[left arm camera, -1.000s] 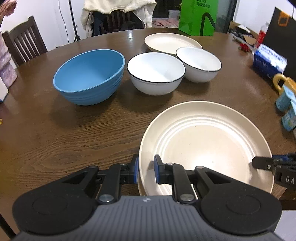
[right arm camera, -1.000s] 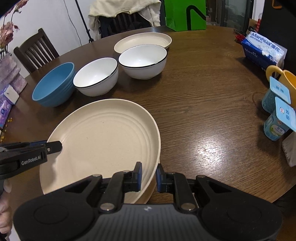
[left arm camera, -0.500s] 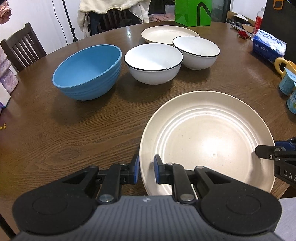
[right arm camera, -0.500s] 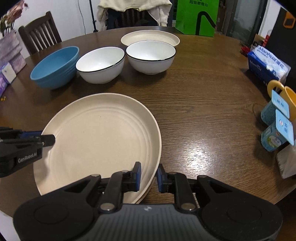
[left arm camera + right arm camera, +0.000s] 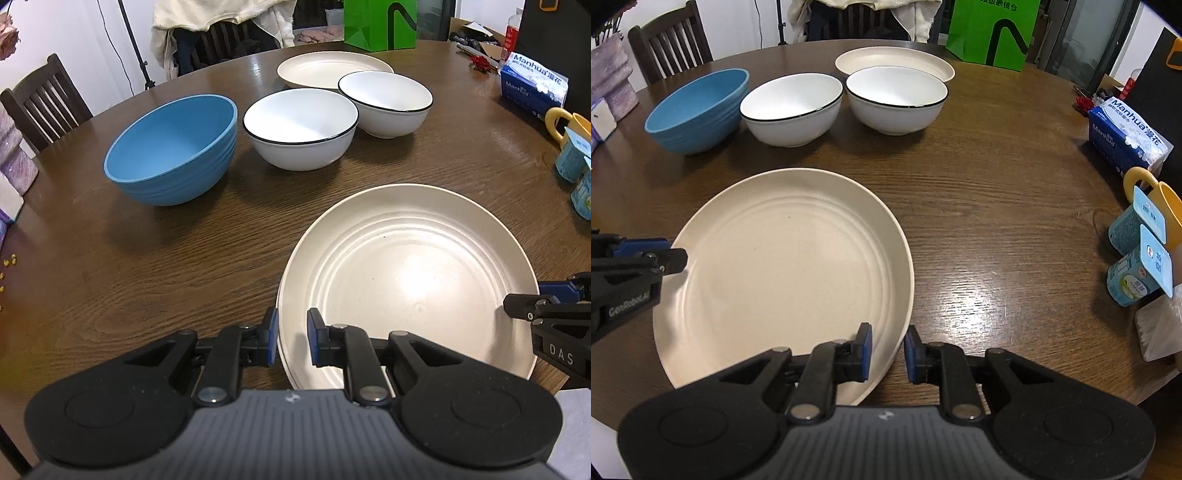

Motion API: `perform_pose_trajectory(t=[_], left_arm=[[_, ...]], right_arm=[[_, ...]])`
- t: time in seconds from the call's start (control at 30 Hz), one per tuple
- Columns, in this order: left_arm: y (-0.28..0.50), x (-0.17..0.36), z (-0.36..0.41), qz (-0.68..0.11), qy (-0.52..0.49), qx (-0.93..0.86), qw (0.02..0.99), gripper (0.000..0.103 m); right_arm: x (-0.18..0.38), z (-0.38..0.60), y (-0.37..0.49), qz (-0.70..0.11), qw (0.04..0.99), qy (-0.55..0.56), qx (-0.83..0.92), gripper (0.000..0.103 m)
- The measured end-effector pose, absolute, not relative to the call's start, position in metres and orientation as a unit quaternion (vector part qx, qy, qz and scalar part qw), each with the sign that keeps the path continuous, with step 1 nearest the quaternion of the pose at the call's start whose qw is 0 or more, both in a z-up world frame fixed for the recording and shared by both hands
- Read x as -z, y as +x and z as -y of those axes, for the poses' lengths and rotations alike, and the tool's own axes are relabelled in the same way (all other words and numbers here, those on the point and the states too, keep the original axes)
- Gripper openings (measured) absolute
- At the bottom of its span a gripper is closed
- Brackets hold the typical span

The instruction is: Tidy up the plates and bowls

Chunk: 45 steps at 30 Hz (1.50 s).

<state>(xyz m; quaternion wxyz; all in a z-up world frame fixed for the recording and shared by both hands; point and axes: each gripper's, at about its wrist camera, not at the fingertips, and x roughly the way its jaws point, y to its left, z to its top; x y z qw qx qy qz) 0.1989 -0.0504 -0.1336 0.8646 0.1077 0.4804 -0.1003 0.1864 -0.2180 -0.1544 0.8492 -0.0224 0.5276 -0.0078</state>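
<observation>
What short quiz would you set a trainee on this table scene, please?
1. How many white black-rimmed ceramic bowls stand on the round brown wooden table?
2. True or false: the blue ribbed bowl stands empty, beside the white bowls.
3. The left gripper and the right gripper each have their jaws closed on the rim of which item?
A. the large cream ridged plate nearest the cameras
B. a green paper bag
C. a yellow mug

Key: 1. two; 2. true; 3. A
</observation>
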Motion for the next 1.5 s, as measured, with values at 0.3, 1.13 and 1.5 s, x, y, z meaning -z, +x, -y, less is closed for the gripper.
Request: perform_pose_trajectory(t=[0.3, 1.13, 1.5], left_arm=[[0.196, 0.118, 0.039, -0.463, 0.084, 0.099, 0.877, 0.058], [0.146, 0.045, 0.017, -0.401, -0.010, 0.109, 0.909, 0.103], [0.120, 0.030, 0.017, -0.389, -0.017, 0.129, 0.912, 0.103]], right_arm=[[0.150, 0.228, 0.185, -0.522, 0.853, 0.013, 0.003, 0.047], [0.089, 0.266, 0.125, -0.463, 0.879, 0.114, 0.007, 0.103], [0.061, 0.260, 0.099, -0.426, 0.898, 0.108, 0.003, 0.103]])
